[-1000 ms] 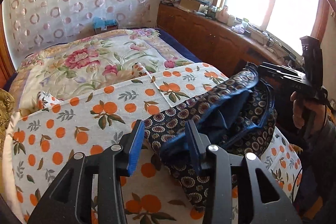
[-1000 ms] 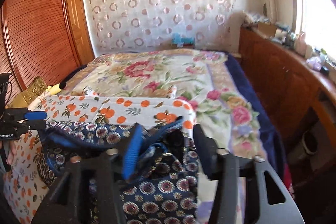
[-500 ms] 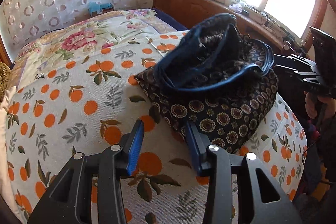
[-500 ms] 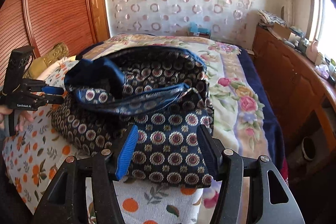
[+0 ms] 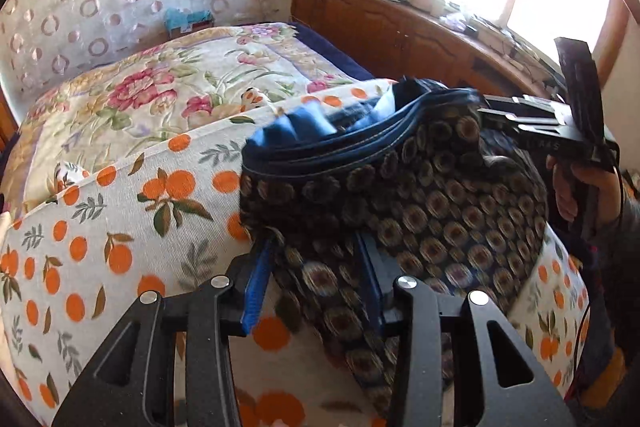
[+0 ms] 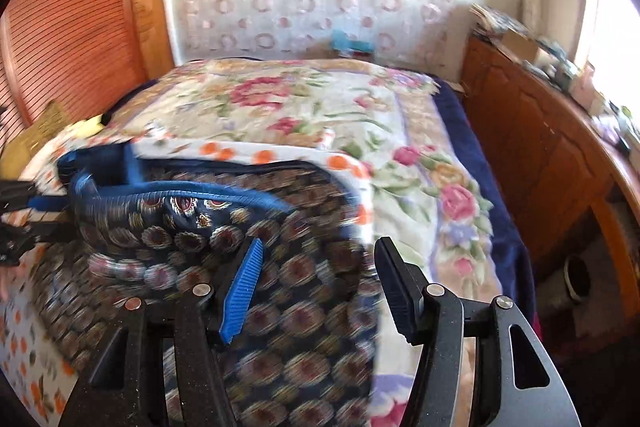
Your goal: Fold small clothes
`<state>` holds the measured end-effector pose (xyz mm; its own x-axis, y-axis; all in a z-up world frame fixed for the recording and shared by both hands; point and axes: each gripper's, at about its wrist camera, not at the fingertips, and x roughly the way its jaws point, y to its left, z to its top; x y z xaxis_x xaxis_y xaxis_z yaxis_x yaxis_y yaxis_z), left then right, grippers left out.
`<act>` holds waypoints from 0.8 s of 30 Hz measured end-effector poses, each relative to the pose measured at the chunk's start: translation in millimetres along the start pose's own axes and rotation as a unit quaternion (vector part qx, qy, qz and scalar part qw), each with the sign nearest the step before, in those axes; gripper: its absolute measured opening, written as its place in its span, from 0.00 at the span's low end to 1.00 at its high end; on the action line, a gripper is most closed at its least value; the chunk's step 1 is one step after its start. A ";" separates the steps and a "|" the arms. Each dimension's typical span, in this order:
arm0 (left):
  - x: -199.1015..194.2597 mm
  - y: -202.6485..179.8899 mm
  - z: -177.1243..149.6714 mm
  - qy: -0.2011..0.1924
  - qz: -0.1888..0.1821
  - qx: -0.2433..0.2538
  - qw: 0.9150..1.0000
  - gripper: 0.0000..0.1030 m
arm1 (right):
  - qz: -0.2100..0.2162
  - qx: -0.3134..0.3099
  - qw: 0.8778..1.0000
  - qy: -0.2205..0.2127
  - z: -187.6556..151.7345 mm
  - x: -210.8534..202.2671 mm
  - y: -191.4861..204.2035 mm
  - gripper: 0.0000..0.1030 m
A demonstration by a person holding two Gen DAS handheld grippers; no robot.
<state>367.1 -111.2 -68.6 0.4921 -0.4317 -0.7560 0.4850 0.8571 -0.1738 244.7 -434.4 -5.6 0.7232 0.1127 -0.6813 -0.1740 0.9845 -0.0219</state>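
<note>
A dark navy garment (image 5: 420, 211) with round medallions and a blue waistband (image 5: 320, 135) lies bunched on an orange-print cloth (image 5: 132, 203) on the bed. My left gripper (image 5: 314, 281) is low at the garment's near edge. Its jaws stand apart with a fold of the fabric between them, and the pads do not clearly press on it. My right gripper (image 6: 320, 283) is open over the garment (image 6: 288, 327), with its right finger at the cloth's edge. In the left wrist view a hand holds the right gripper (image 5: 532, 131) at the waistband's far end. The right wrist view is blurred.
A floral quilt (image 5: 160, 95) covers the bed beyond the orange-print cloth. A wooden cabinet (image 6: 540, 155) with clutter on top runs along the right under a bright window. A slatted wooden door (image 6: 72, 39) stands to the left. The floor gap beside the bed is narrow.
The garment hung stretched between the grippers, then lay in a heap on the bed. Both grippers have since come down and closer to it, and the left jaws now straddle its near edge.
</note>
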 end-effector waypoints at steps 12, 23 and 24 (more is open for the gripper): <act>3.6 8.0 1.1 -0.014 0.012 -0.032 0.999 0.14 | 0.043 0.041 0.998 0.023 -1.4 11.6 -9.6 0.58; -20.7 10.0 7.1 -0.050 0.050 -0.021 0.997 0.83 | 0.046 0.039 0.998 0.020 -7.8 9.4 -15.8 0.58; -17.1 13.4 7.7 -0.041 0.046 -0.022 0.998 0.83 | 0.047 0.040 0.998 0.021 -7.5 9.8 -15.5 0.58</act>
<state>370.8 -94.5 -53.1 0.5912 -0.3704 -0.7164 0.4032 0.9051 -0.1352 249.6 -449.5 -17.5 0.6779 0.2001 -0.7074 -0.1840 0.9778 0.1003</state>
